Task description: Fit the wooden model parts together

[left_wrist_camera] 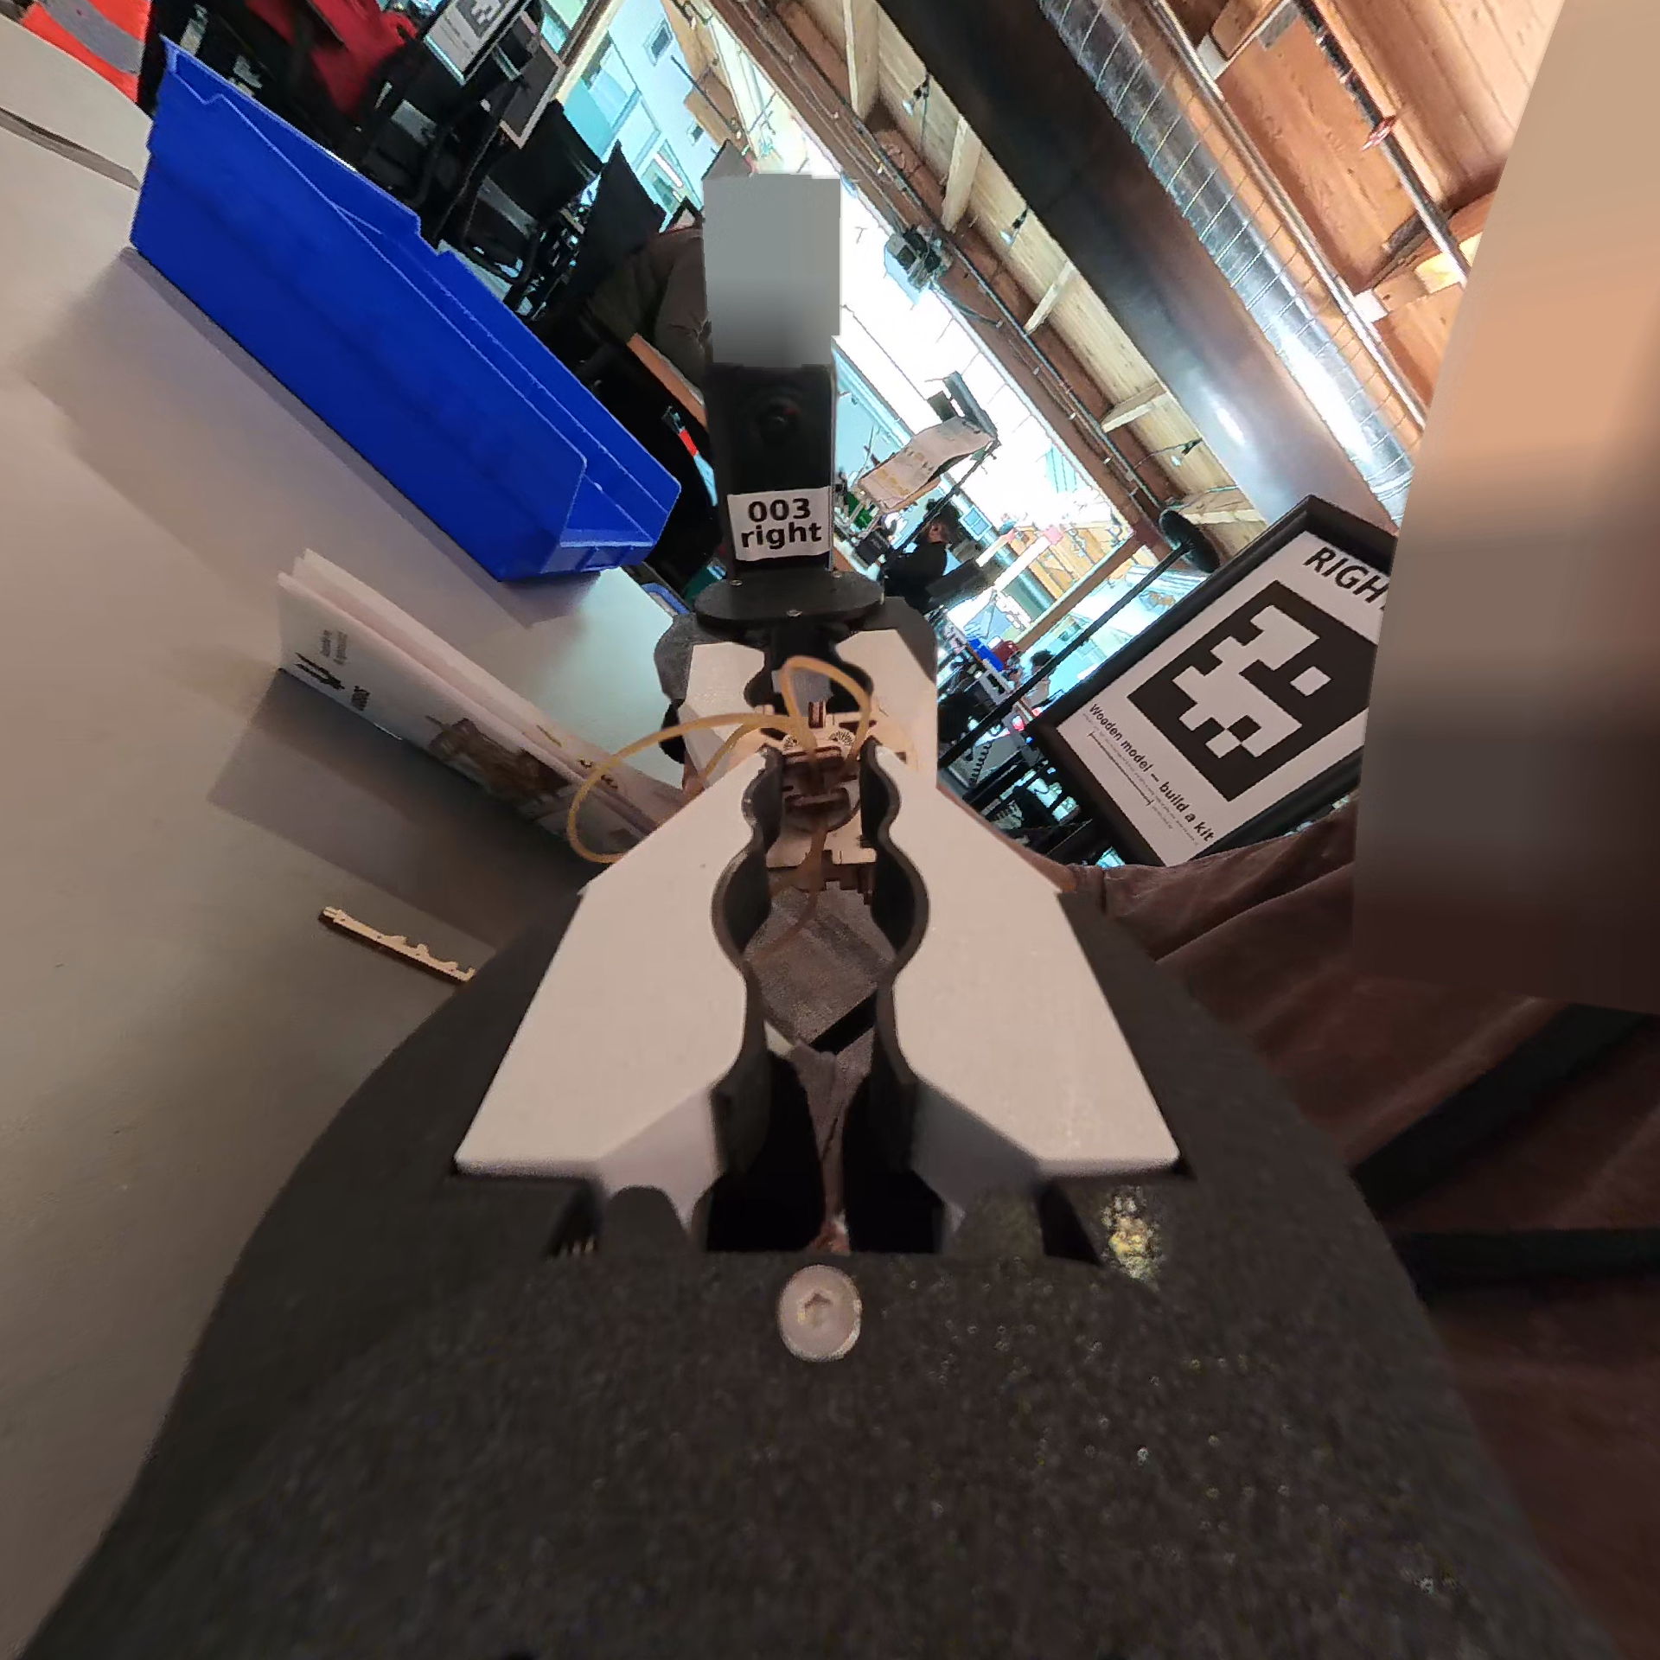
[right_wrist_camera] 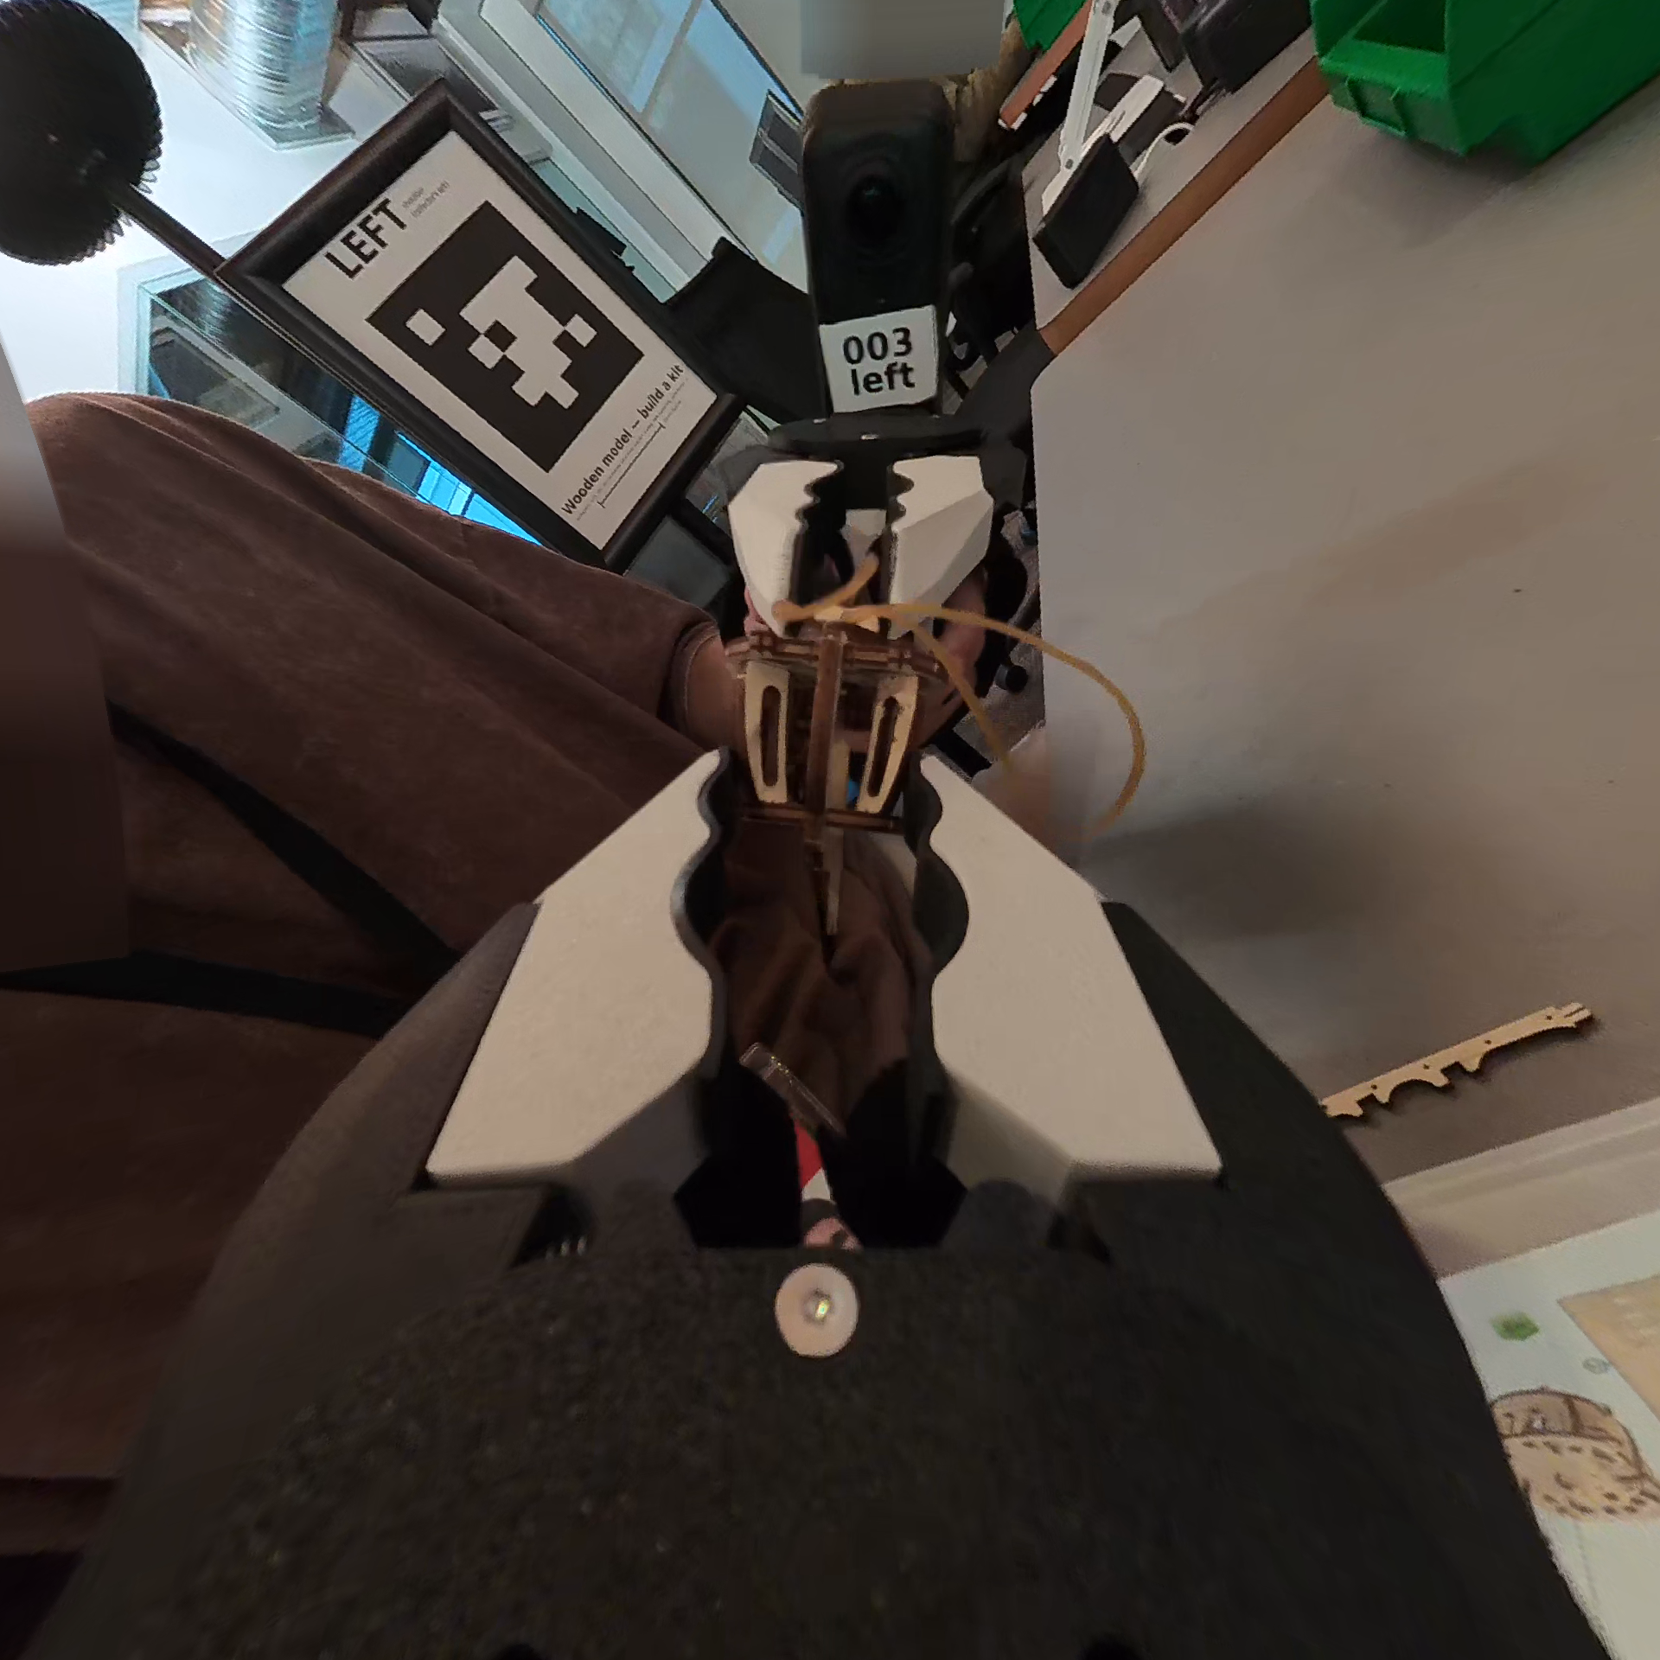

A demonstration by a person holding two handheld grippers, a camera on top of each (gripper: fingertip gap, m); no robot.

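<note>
A small wooden model (left_wrist_camera: 822,831) of slotted plywood parts hangs in the air between my two grippers, which face each other. My left gripper (left_wrist_camera: 816,790) is shut on its near end. My right gripper (right_wrist_camera: 826,790) is shut on the other end of the model (right_wrist_camera: 790,719), where two slotted oval pieces show. A yellowish rubber band (left_wrist_camera: 620,781) is hooked on the model and loops out loose to the side; it also shows in the right wrist view (right_wrist_camera: 1091,701). A loose notched wooden strip (left_wrist_camera: 395,943) lies on the grey table (left_wrist_camera: 135,898), and shows in the right wrist view too (right_wrist_camera: 1455,1060).
A blue bin (left_wrist_camera: 359,314) and a folded booklet (left_wrist_camera: 431,683) lie on the table to the left. A green bin (right_wrist_camera: 1482,72) stands far right and an instruction sheet (right_wrist_camera: 1572,1437) lies near right. Framed marker signs (left_wrist_camera: 1258,683) (right_wrist_camera: 503,341) stand behind. A brown sleeve (right_wrist_camera: 314,719) is close by. The grippers are tip to tip, or close to it.
</note>
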